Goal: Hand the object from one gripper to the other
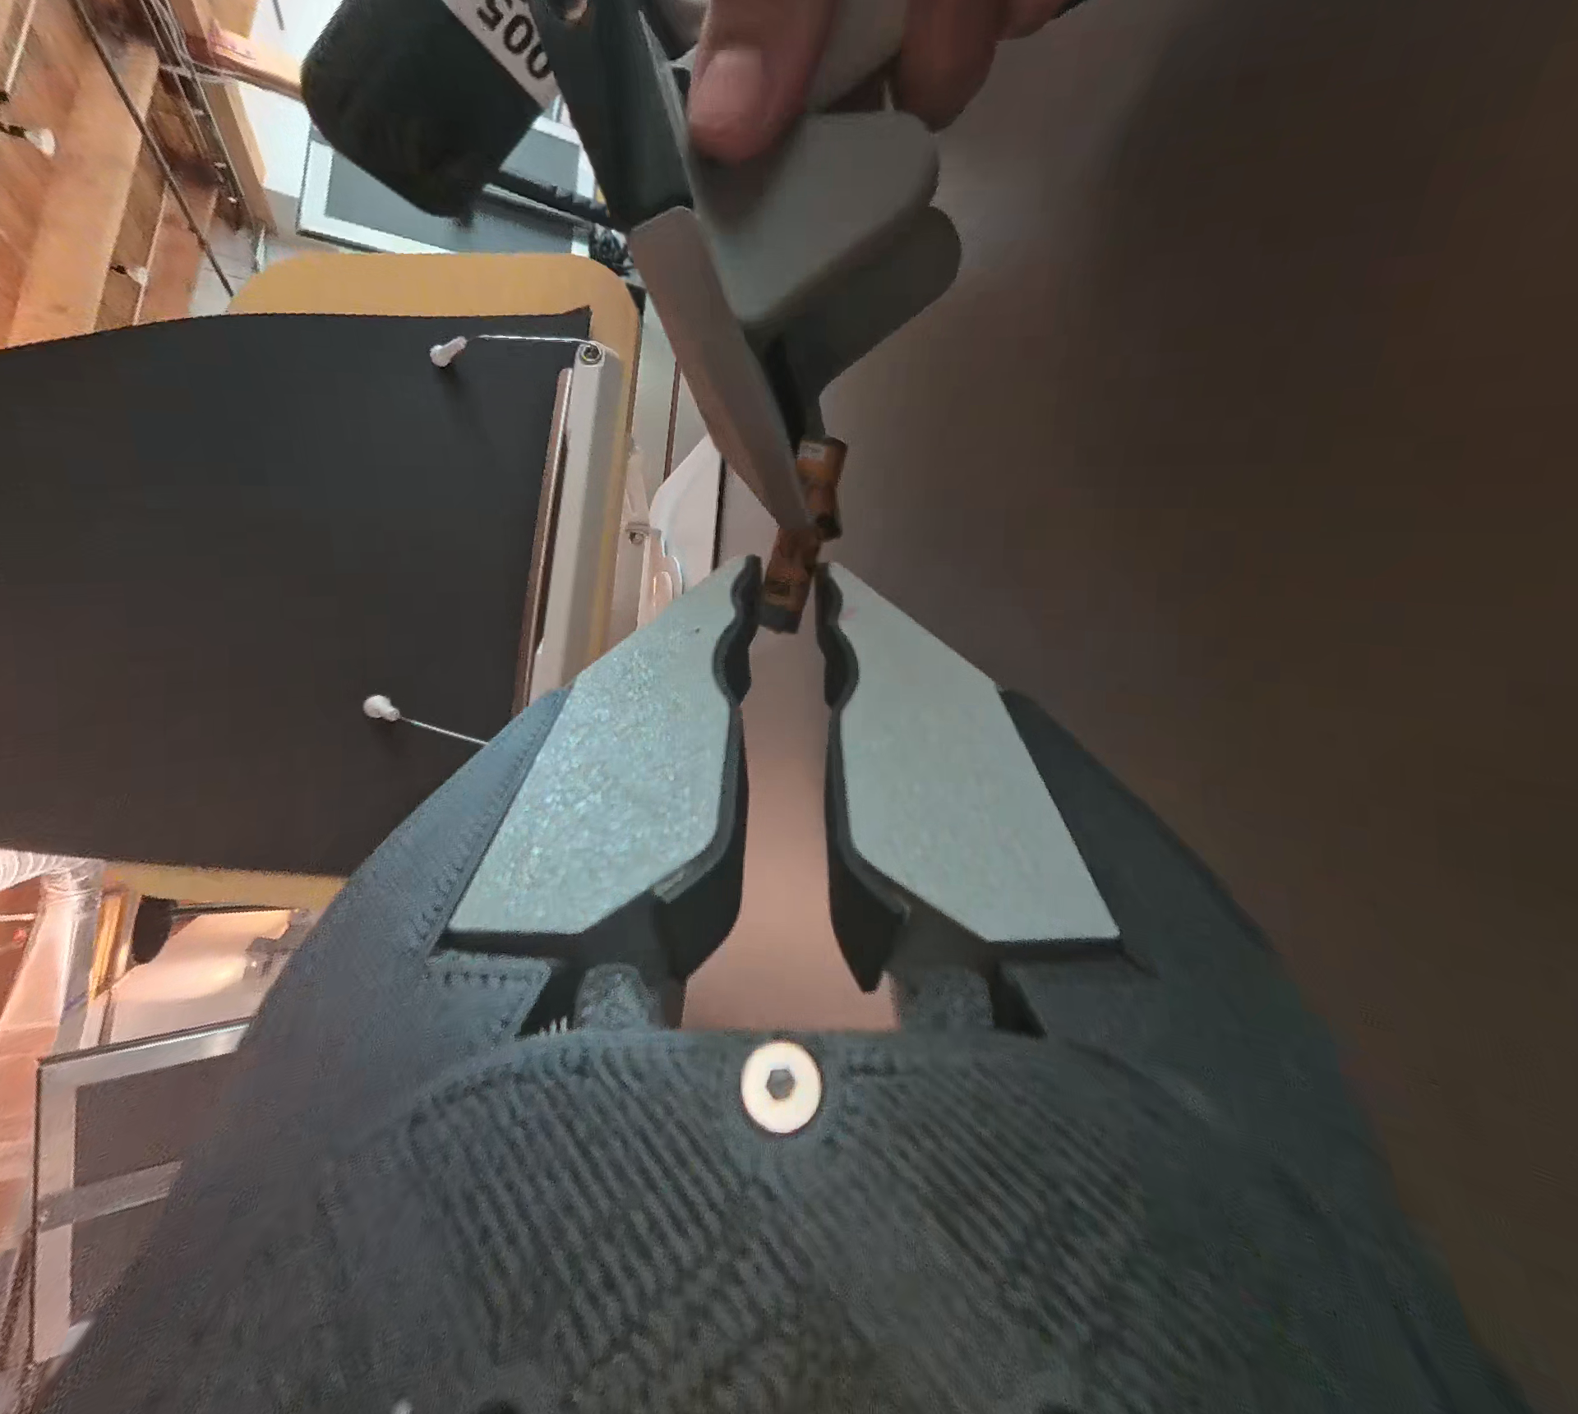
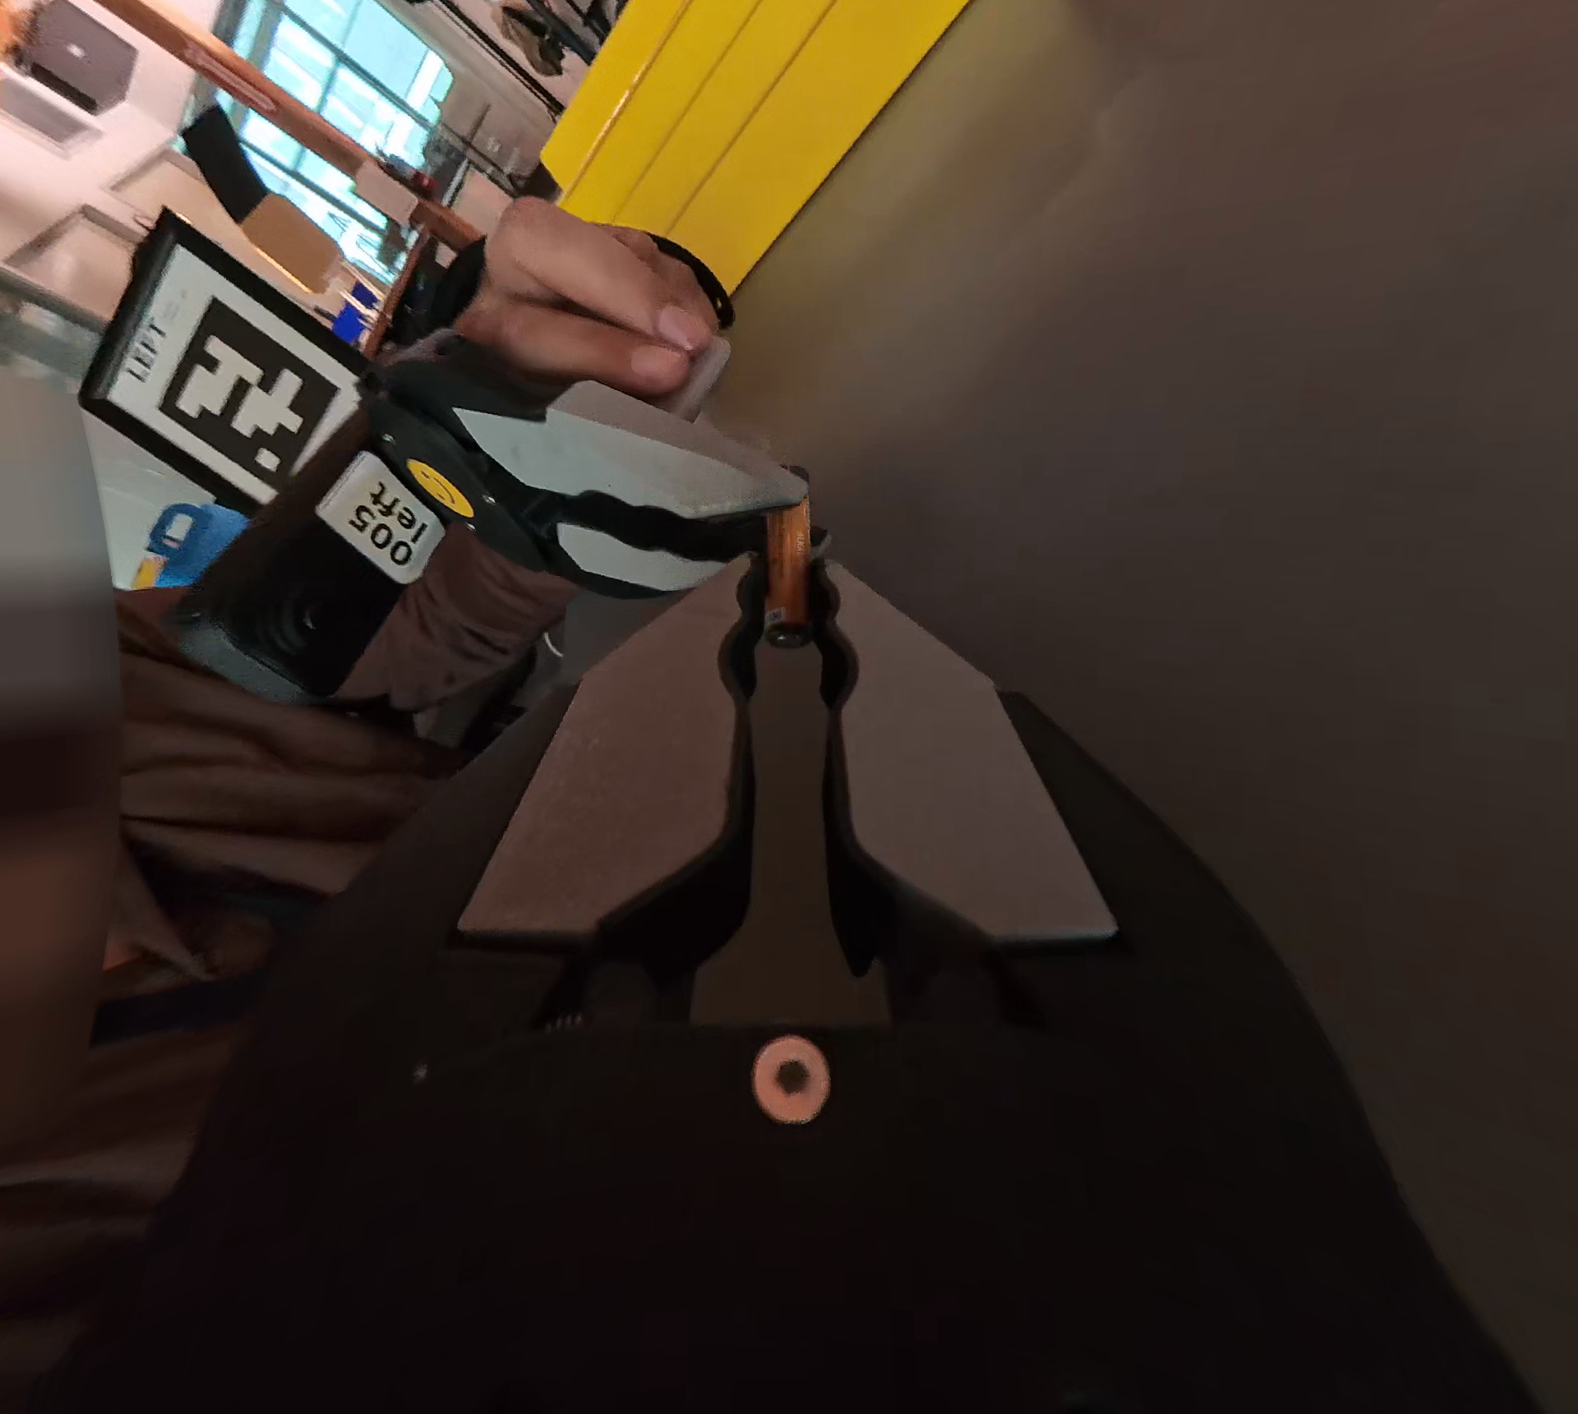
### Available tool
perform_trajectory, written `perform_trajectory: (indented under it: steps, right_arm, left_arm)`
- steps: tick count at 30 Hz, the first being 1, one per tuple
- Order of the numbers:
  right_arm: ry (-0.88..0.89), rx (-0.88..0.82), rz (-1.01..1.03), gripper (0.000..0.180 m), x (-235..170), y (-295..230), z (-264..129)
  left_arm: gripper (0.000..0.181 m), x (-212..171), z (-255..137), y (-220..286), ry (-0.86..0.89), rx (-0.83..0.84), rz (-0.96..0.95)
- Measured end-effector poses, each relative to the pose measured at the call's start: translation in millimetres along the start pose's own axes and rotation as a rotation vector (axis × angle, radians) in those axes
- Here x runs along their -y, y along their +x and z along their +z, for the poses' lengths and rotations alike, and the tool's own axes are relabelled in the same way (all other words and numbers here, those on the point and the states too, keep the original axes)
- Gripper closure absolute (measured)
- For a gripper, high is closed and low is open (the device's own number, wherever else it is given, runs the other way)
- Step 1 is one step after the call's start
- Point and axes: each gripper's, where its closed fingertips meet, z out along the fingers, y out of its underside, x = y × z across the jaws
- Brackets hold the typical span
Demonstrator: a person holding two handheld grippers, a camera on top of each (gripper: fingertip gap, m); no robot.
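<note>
Black mat: a dark sheet (image 1: 282, 579) fills the left of the left wrist view, lying on a pale wood desk (image 1: 615, 314) whose rounded corner shows past the sheet's far edge; two white pins (image 1: 446, 351) on thin wires stand over it.
Wooden shelving: brown racks (image 1: 102, 93) run along the far left of that view, blurred.
Marker block: in the right wrist view a black box with a black-and-white square tag (image 2: 230, 383) sits on the back of the other tool, left of centre, with a white label below it.
Window: a bright gridded pane (image 2: 341, 75) lies behind that block.
Yellow panel: a flat bright yellow board (image 2: 786, 24) stands at upper centre, behind the person's hand (image 2: 598, 314).
Backdrop: plain grey-brown, out of focus, takes the whole right side of both views.
In the way: nothing lies between the two tools; they meet tip to tip in the air.
Object: a small copper-orange cylinder with a dark end, a battery (image 1: 798, 545) (image 2: 787, 583), held clear of any surface.
Left gripper (image 1: 786, 592): grey-plated jaws nearly together, pinching the battery's dark near end at the tips.
Right gripper (image 2: 787, 609): jaws narrowed on the battery's lower end, touching both sides.
Cross view: each far tool grips the battery's other end.
</note>
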Motion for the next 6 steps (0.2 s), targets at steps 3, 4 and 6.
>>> perform_trajectory:
  steps: [3,4,6]
  right_arm:
    - [0.002,-0.029,-0.047,0.171,3,2,0]
    - [0.013,-0.044,-0.070,0.171,6,2,-2]
    - [0.075,-0.106,-0.155,0.160,19,4,-10]
  left_arm:
    - [0.173,-5,2,2,-0.021,-0.053,-0.073]
    - [0.173,-7,2,1,-0.025,-0.070,-0.111]
    - [0.173,-8,1,0,-0.004,-0.110,-0.238]
